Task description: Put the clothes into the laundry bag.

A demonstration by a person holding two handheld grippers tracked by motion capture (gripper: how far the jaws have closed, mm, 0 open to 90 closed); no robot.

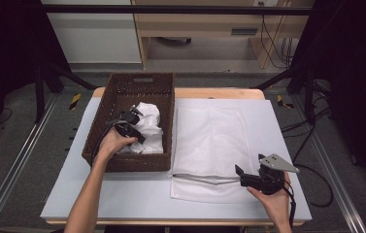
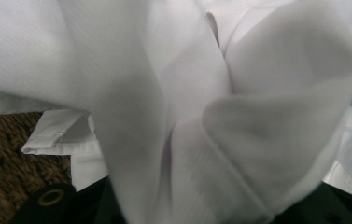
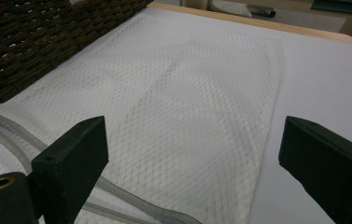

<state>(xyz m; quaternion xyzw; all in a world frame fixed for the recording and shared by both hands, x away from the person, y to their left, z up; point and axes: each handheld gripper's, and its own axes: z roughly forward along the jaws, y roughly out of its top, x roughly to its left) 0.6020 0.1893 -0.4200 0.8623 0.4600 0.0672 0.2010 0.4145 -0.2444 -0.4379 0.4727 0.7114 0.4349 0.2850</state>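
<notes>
White cloth [image 1: 147, 127] in wicker basket [image 1: 122, 92]

Black tongs [image 1: 239, 171], grey three-cornered plate [image 1: 278, 162], trailing black cable [image 1: 292, 206], bare forearms

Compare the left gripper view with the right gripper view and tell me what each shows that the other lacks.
Left gripper view: crumpled white cloth bunched close against the left hand-held gripper, lying on the basket's woven floor.

Right gripper view: a flat white mesh bag with its grey zipper on the table, and the right hand-held gripper with jaws standing wide apart, nothing between them.

Both: the dark wicker basket.
</notes>
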